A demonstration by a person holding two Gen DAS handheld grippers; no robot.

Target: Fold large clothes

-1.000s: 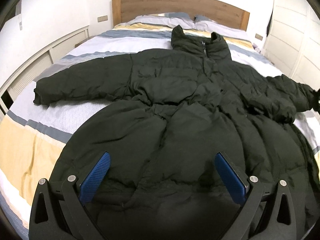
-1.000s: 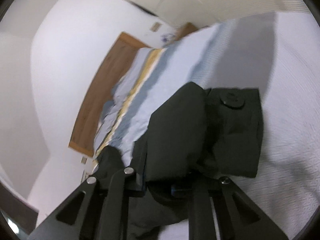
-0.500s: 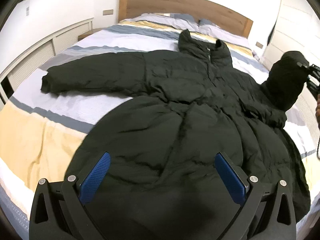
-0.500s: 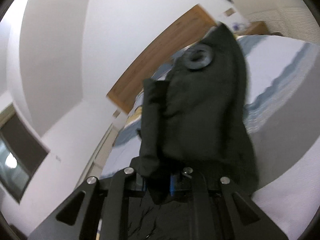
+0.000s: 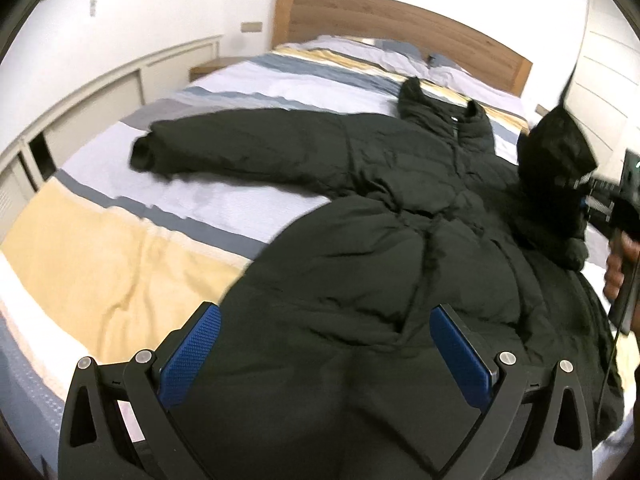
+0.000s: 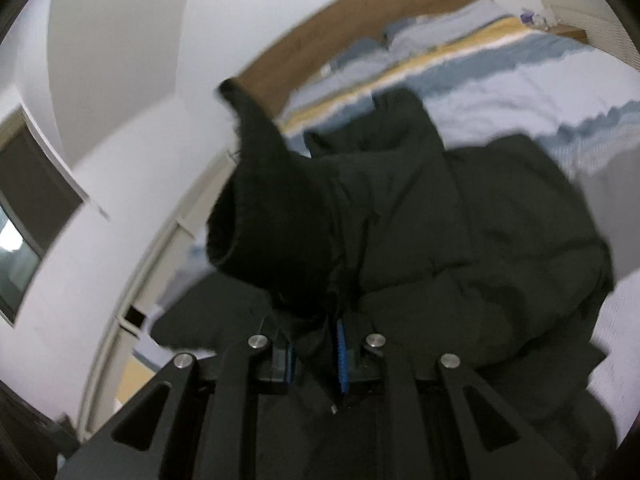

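Note:
A large dark green padded coat (image 5: pixel 384 216) lies face up on the bed, collar toward the headboard, its left sleeve (image 5: pixel 224 148) stretched out flat. My left gripper (image 5: pixel 324 348) is open and empty, hovering over the coat's hem. My right gripper (image 6: pixel 316 354) is shut on the cuff of the coat's right sleeve (image 6: pixel 276 216) and holds it lifted above the coat's body; the lifted sleeve (image 5: pixel 556 168) also shows at the right of the left wrist view.
The bed has a striped cover (image 5: pixel 120 248) in yellow, grey and white, pillows (image 5: pixel 360 46) and a wooden headboard (image 5: pixel 392 16). A low white cabinet (image 5: pixel 100 92) runs along the left wall. Wardrobe doors (image 5: pixel 604 60) stand at the right.
My right gripper has carried the right sleeve up off the bed and inward over the coat's body. The left gripper has stayed open and shifted leftward over the hem.

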